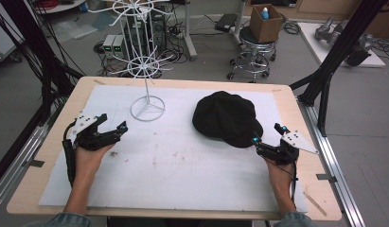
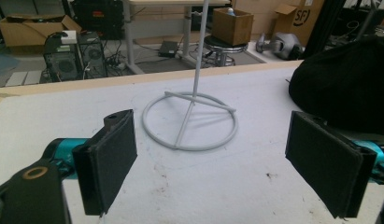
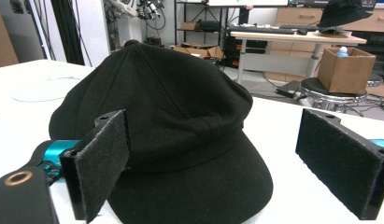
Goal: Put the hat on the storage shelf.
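Right of the white wire stand (image 1: pixel 147 71) on my table (image 1: pixel 50 156) sits the black cap (image 1: pixel 225 116), well apart from the stand's ring base. Its brim points toward my right gripper (image 1: pixel 268 135), so the cap's long axis runs from the far-left crown down to the near-right brim, slanted across the white mat (image 1: pixel 173 165). From the right gripper view I'm looking straight at the brim of the cap (image 3: pixel 180 140); one pad sits just in front of it and the other is well off to the side, jaws spread wide with nothing pinched. My left gripper (image 1: pixel 112 122) is on the other side of the stand from the cap, also wide open and holding nothing. Its view looks across at the stand's ring (image 2: pixel 189 121) with the cap (image 2: pixel 344 84) off at the edge.
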A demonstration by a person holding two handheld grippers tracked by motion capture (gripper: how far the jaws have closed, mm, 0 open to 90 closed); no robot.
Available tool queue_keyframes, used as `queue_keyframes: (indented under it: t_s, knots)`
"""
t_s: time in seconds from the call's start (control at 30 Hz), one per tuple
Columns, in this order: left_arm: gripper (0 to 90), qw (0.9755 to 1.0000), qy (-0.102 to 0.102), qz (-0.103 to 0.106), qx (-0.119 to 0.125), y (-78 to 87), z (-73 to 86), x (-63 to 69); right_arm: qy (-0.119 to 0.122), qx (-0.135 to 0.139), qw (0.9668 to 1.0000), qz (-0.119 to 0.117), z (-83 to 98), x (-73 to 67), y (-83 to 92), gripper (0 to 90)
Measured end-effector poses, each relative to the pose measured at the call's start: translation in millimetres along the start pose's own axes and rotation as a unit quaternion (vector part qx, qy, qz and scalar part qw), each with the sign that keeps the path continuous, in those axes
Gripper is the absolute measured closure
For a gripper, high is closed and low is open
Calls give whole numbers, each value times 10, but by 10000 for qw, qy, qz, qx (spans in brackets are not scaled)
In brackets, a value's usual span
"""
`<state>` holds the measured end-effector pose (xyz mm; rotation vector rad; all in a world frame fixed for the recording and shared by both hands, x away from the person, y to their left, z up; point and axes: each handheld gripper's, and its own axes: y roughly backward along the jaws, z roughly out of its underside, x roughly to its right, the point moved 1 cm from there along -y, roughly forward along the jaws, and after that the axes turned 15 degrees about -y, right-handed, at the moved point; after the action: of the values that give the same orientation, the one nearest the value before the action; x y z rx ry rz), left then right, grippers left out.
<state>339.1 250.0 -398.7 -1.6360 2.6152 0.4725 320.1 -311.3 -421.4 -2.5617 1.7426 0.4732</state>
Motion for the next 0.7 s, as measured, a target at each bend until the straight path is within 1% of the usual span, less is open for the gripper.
queue_keyframes:
  t_s: [0.2, 0.33, 0.7]
  knots:
    - [166, 10000, -27, 13, -18, 0, 2, -2, 19, -11, 10000, -15, 4, -7, -15, 94]
    - [167, 10000, -22, 23, -24, -1, 1, 1, 76, -38, 10000, -24, 4, -14, -33, 94]
    - [167, 10000, -27, 21, -33, -10, 8, 2, 73, -48, 9999, -65, -5, -25, -52, 94]
